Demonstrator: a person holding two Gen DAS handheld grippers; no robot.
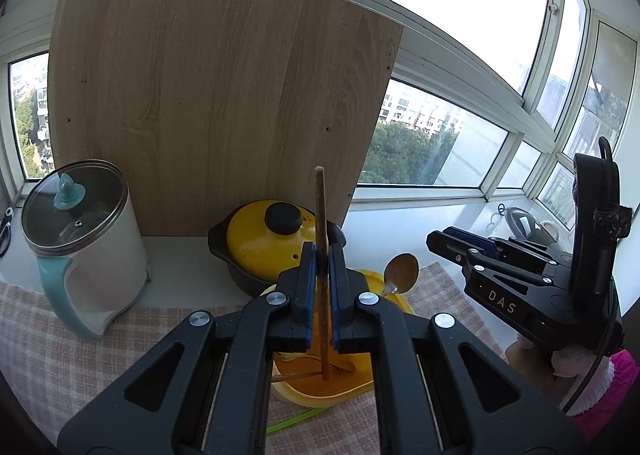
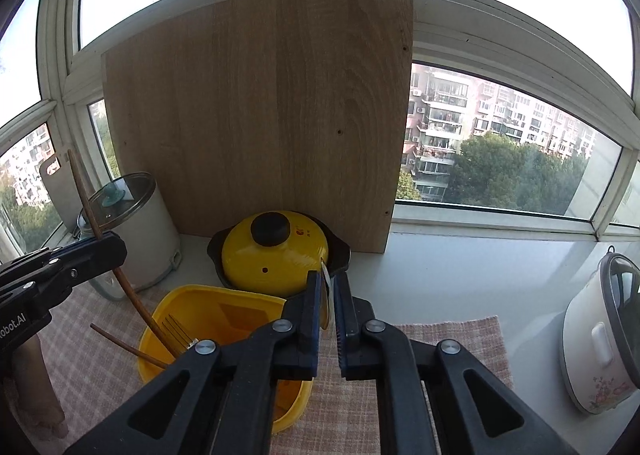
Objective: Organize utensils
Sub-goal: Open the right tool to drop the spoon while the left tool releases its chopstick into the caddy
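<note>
My left gripper (image 1: 322,255) is shut on a wooden chopstick (image 1: 320,207) that stands upright, its lower end inside the yellow container (image 1: 320,389). From the right wrist view that gripper (image 2: 116,251) and chopstick (image 2: 86,199) are at the left, above the container (image 2: 224,315). A fork (image 2: 178,331) and a second chopstick (image 2: 124,343) lie in the container. A metal spoon (image 1: 402,269) stands bowl-up at the container's far rim. My right gripper (image 2: 328,287) has its jaws slightly apart; the spoon (image 2: 327,283) shows edge-on in the gap, and the pads do not press it.
A yellow-lidded black pot (image 2: 276,255) sits just behind the container, before a tall wooden board (image 2: 260,115). A white kettle with a glass lid (image 1: 80,239) stands left, a white flowered cooker (image 2: 600,335) right. A checked cloth (image 1: 80,347) covers the counter; a green strip (image 1: 296,421) lies near the front.
</note>
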